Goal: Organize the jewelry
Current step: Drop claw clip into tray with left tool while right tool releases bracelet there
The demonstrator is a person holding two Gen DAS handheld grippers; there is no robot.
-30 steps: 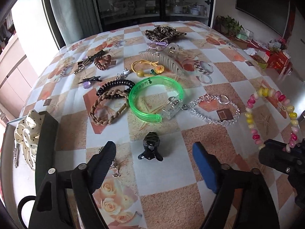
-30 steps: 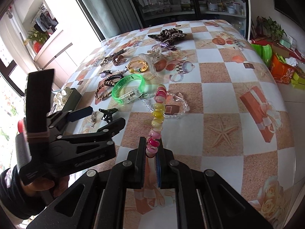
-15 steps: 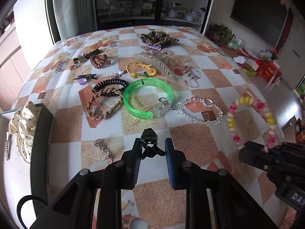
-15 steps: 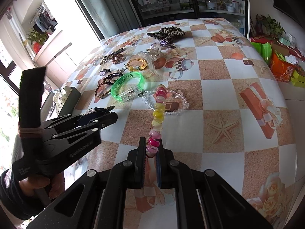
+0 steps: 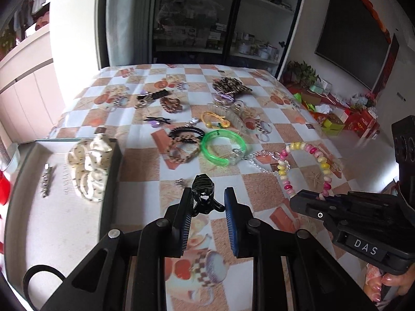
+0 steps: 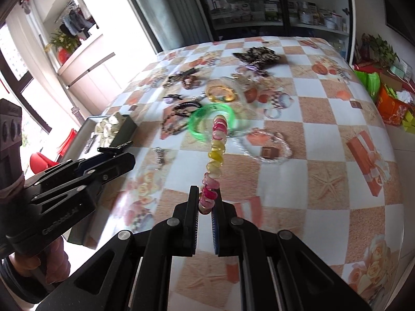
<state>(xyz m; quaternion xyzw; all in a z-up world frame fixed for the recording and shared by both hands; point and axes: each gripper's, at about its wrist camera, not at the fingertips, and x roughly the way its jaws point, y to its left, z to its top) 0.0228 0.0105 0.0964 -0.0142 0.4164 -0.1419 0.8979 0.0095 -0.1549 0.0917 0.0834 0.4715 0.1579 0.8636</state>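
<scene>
Left gripper [image 5: 206, 203] fingers clamp the small black claw clip [image 5: 205, 194] by its handles, tips forward and lifted off the table. Right gripper [image 6: 206, 207] fingers pinch the beaded bracelet [image 6: 215, 153] at one end, so the loop stands up ahead of them, clear of the loose pieces. Tray [image 5: 114, 165] with the cream scrunchie [image 5: 89, 167] sits forward-left of the left fingers, likely the drop spot for both.
</scene>
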